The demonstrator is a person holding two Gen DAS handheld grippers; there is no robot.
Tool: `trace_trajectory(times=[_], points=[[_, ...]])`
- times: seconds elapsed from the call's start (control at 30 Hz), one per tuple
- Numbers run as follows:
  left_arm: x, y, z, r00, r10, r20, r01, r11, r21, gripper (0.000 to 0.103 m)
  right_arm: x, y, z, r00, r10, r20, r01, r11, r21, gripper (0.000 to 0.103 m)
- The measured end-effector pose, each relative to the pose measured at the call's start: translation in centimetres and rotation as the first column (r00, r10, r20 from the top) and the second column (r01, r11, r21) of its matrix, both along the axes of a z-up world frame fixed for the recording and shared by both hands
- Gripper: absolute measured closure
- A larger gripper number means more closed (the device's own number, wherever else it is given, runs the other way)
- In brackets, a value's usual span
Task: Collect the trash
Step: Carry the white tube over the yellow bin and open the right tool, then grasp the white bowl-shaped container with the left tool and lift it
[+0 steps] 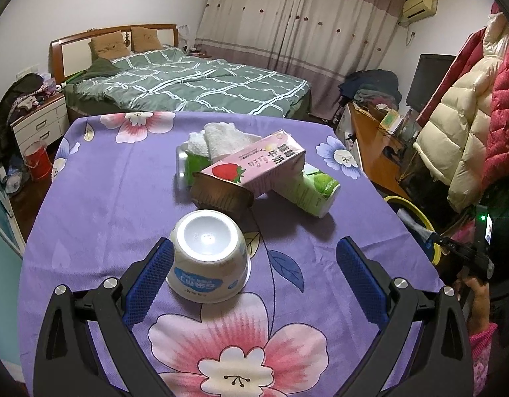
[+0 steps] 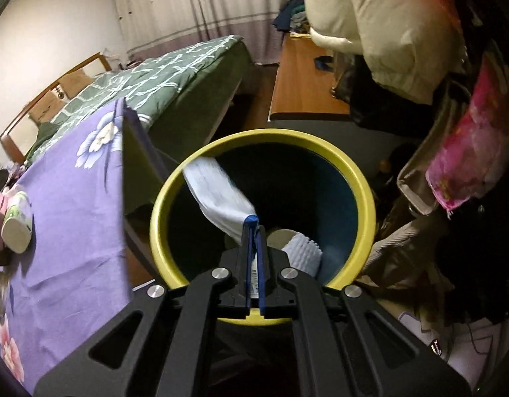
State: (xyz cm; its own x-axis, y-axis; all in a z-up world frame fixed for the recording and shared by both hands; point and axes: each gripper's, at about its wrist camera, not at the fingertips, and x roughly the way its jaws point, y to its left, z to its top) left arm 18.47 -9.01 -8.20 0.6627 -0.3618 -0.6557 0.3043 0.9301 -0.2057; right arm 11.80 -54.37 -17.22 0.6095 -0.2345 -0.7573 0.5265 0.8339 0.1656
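Blue pads of your right claw (image 2: 253, 231) were clenched on a flat white wrapper (image 2: 218, 195), and the wrapper stuck out forward and to the left from the tips, its long axis slanting up toward the yellow rim. It hung over the mouth of the bin (image 2: 363, 178), so the coming move, I judge, needed only a release: the bin lay directly below and ahead of that claw, with other trash already at its bottom. Your left claw (image 1: 254, 264) stood released over the purple cloth (image 1: 105, 198). A white cup (image 1: 208, 261), upside down, lay between its pads, close against the left pad (image 1: 148, 284) and well apart from the right one. Farther on the table lay a pink carton (image 1: 264, 165) across green cups (image 1: 307, 192).
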Motion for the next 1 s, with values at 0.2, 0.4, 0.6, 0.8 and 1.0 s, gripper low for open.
trace_trajectory(times=[0.2, 0.4, 0.6, 0.8, 1.0], points=[[0.7, -0.1, -0.9, 1.0, -0.002, -0.025, 0.003, 1.0, 0.007, 0.006, -0.2, -0.1, 0.1, 1.0, -0.003, 0.006, 0.003, 1.0, 0.009, 0.099], [1.6, -0.3, -2.5, 0.998, -0.004, -0.059, 0.006, 0.999, 0.032, 0.006, 0.1, 0.3, 0.5, 1.0, 0.012, 0.014, -0.012, 1.0, 0.01, 0.098], [3.2, -0.2, -4.5, 0.996, 0.017, -0.093, -0.011, 0.998, 0.068, 0.006, 0.4, 0.9, 0.5, 1.0, 0.028, 0.012, -0.028, 1.0, 0.013, 0.098], [5.2, -0.1, -5.8, 0.994, 0.044, -0.096, -0.035, 0.994, 0.102, 0.006, 0.5, 1.1, 0.5, 0.999, 0.039, 0.012, -0.039, 0.999, 0.014, 0.098], [6.8, 0.0, -6.9, 0.992, 0.049, -0.119, -0.035, 0.993, 0.115, 0.008, 0.7, 1.2, 0.4, 0.999, 0.047, 0.009, -0.047, 0.999, 0.017, 0.098]])
